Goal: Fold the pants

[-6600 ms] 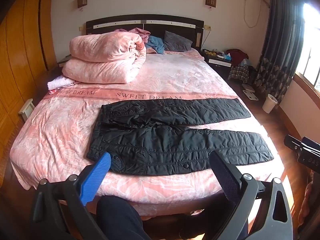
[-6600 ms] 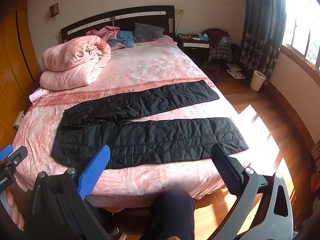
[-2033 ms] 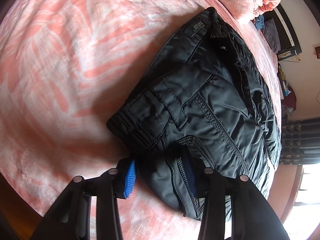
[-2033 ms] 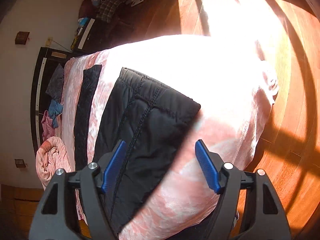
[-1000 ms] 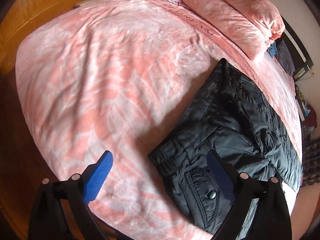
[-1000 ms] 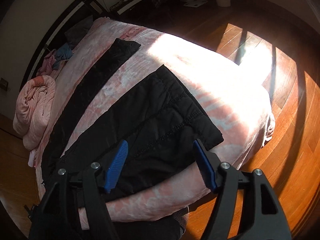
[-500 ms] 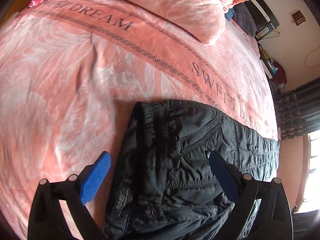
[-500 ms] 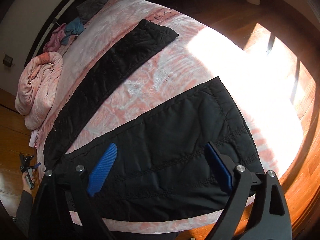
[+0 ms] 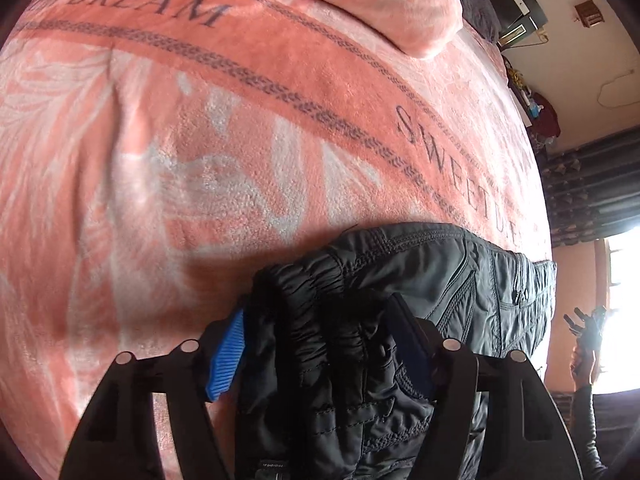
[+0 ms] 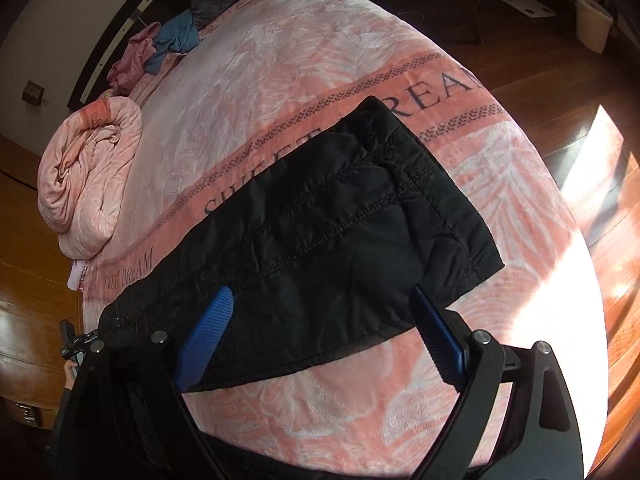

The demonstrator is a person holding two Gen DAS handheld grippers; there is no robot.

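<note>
The black padded pants lie on the pink bed blanket. In the left wrist view their gathered waistband sits bunched between the fingers of my left gripper, at the far corner of the waist. Its jaws are closing around the fabric, and the blue pad is at the cloth's edge. In the right wrist view the far trouser leg runs along the lettered band to its hem. My right gripper hovers open over that leg's near edge, holding nothing.
A rolled pink quilt and loose clothes lie near the dark headboard. Wooden floor with a white bin borders the bed's foot side. Each view shows the other gripper held in a hand, the right one and the left one.
My left gripper dropped onto the far waistband corner and its jaws narrowed around it. My right gripper swung from the near leg to the far leg's hem end.
</note>
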